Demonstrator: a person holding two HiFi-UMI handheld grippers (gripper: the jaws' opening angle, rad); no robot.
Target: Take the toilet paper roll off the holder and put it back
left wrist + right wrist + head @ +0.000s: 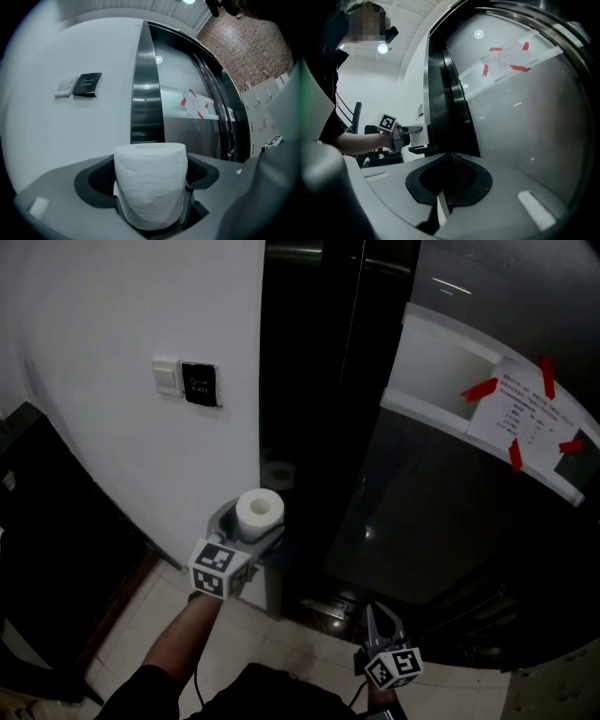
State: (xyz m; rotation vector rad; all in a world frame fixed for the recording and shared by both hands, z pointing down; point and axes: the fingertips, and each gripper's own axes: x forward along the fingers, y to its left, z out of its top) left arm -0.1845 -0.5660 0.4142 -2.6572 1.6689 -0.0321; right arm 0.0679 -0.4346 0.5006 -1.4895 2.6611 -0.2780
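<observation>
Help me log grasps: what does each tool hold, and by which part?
The left tool grips the toilet paper roll, upright, by its curved sides. The right tool holds nothing; its jaws are together.

white toilet paper roll [151,185], upright, held in left gripper [251,532]

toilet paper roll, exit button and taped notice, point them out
toilet paper roll [150,187], left gripper view, middle of its side
exit button [199,383], head view, centre of black plate
taped notice [523,416], head view, middle of white sheet
</observation>
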